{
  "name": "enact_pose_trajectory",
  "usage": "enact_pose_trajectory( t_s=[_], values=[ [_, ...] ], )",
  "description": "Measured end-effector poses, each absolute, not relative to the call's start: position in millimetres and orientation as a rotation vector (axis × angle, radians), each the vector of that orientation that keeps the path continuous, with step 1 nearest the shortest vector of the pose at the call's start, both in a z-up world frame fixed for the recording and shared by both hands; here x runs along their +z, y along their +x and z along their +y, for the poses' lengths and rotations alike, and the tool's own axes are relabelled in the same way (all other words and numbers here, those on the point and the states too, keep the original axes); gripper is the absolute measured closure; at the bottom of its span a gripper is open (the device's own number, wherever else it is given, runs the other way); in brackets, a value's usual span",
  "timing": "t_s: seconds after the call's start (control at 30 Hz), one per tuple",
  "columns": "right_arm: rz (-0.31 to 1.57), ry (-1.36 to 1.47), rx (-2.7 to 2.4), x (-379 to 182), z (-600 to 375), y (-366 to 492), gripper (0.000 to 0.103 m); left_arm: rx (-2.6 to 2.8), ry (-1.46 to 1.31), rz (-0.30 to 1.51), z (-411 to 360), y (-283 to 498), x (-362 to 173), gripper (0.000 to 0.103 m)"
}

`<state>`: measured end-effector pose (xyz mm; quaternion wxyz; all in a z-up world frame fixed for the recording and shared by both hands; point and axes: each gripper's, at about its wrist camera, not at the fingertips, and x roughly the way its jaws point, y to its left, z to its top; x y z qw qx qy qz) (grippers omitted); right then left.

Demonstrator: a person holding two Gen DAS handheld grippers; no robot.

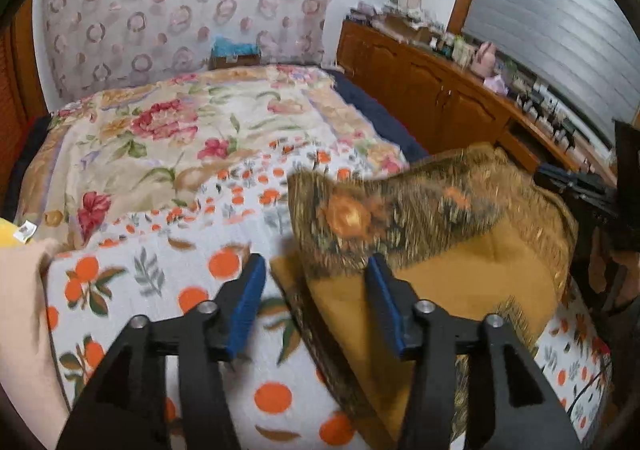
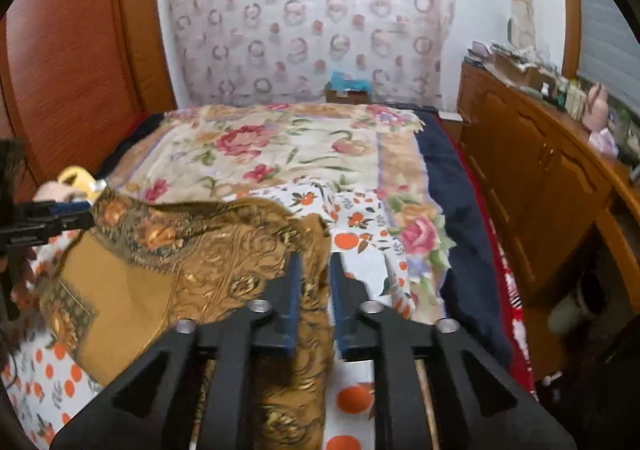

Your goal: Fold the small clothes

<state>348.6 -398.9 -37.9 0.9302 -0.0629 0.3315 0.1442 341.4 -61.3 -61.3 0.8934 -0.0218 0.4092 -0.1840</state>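
A mustard-and-brown patterned cloth [image 1: 436, 210] lies partly folded on the orange-print sheet [image 1: 160, 282], one edge lifted in the air. My left gripper [image 1: 316, 270] is open, its right finger at the cloth's near edge, holding nothing. The cloth also shows in the right wrist view [image 2: 192, 250]. My right gripper [image 2: 316, 266] is nearly closed on the cloth's right edge, which runs between its blue pads. The left gripper [image 2: 76, 212] appears at the far left of the right wrist view, by the cloth's far corner.
A floral bedspread [image 2: 280, 146] covers the bed behind. A wooden cabinet [image 2: 540, 170] with clutter on top runs along the right. A wooden headboard [image 2: 72, 62] stands on the left. A yellow item [image 2: 78, 176] lies near the cloth's left corner.
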Motion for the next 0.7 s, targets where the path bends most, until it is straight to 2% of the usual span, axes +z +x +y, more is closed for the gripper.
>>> enact_pose_trajectory(
  t_s=[0.07,0.27,0.47,0.7],
  values=[
    [0.690,-0.138,0.304,-43.7,-395.1,347.3,0.063,-0.380,-0.025,0.874,-64.9,339.0,-68.8,0.049],
    [0.766,-0.122,0.284,-63.3,-397.4,359.8,0.049,-0.374,-0.028,0.897,-67.8,337.9,-79.8,0.048],
    [0.835,-0.077,0.299,-77.0,-402.3,373.0,0.042,-0.374,-0.024,0.892,-67.1,337.7,-80.5,0.048],
    [0.866,-0.050,0.331,-85.0,-400.9,379.3,0.040,-0.373,-0.024,0.892,-67.9,337.7,-80.5,0.048]
  ],
)
